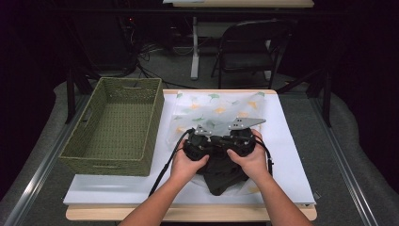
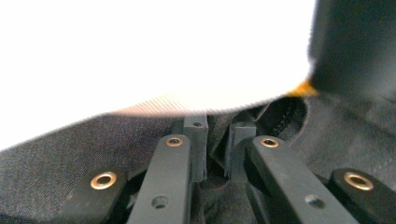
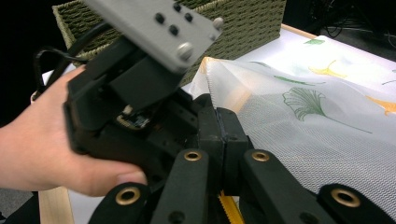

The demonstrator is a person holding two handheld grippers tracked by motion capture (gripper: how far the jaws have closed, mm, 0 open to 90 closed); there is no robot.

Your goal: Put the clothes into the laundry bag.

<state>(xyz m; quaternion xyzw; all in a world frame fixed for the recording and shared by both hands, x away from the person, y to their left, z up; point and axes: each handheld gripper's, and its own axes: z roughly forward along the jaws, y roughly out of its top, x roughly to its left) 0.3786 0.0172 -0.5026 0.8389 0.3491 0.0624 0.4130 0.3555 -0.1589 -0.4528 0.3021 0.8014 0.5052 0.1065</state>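
Both grippers meet at the near middle of the table (image 1: 291, 155) — the left gripper (image 2: 215, 140) pinches a fold of the black garment (image 1: 221, 176), the right gripper (image 3: 219, 135) is closed on the leaf-print mesh bag's (image 3: 317, 121) edge. A green woven basket (image 1: 113, 127) stands left.

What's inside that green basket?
The basket looks empty: its woven floor shows bare in the high view. The near wall hides a strip of floor just behind it, so something flat there could go unseen.
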